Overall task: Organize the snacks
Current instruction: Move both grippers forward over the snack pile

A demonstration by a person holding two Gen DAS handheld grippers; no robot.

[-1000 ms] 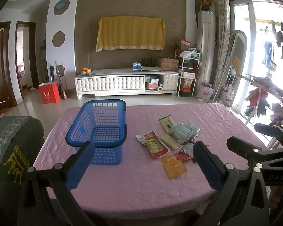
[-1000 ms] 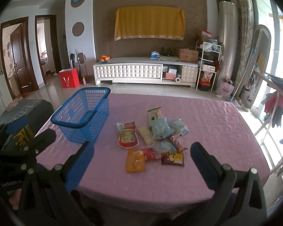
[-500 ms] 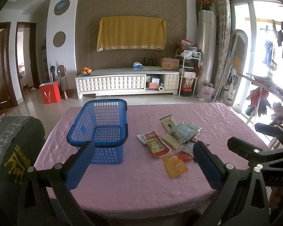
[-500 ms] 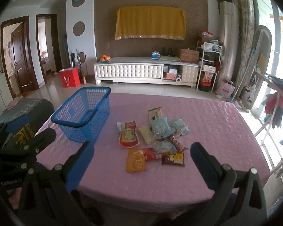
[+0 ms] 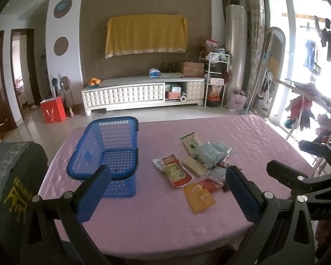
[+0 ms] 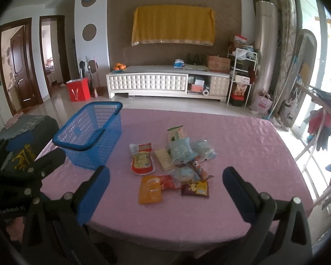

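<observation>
- The left gripper (image 5: 167,190) hangs above the near edge of the table with its two blue-padded fingers (image 5: 92,192) spread wide and nothing between them.
- The right gripper (image 6: 165,192) sits beside it, also over the near edge, its blue-padded fingers (image 6: 238,190) equally wide apart and empty; its black frame also shows at the right edge of the left wrist view.
- The table wears a quilted pink cloth (image 5: 264,137).
- A blue perforated plastic basket (image 5: 108,150) with a folding handle stands on the left part of the cloth, apart from the snacks; no packet shows inside it.
- The snacks lie in a loose heap near the middle of the table, right of the basket.
- A flat orange pouch (image 6: 150,188) lies nearest the grippers, touching a red packet (image 6: 168,181) on its right.
- A small dark brown packet (image 6: 196,188) lies just right of those two.
- A red and white pouch with a yellow picture (image 6: 142,161) lies on the basket side of the heap.
- A pale cream flat bar (image 6: 163,159) lies just right of it, partly under a puffy light blue bag (image 6: 181,150).
- A second light blue bag (image 6: 204,150) lies beside the first.
- A green and white packet (image 6: 175,133) lies at the far end of the heap.
- A long white cabinet (image 6: 147,81) stands against the far wall, under a yellow cloth (image 6: 173,26).
</observation>
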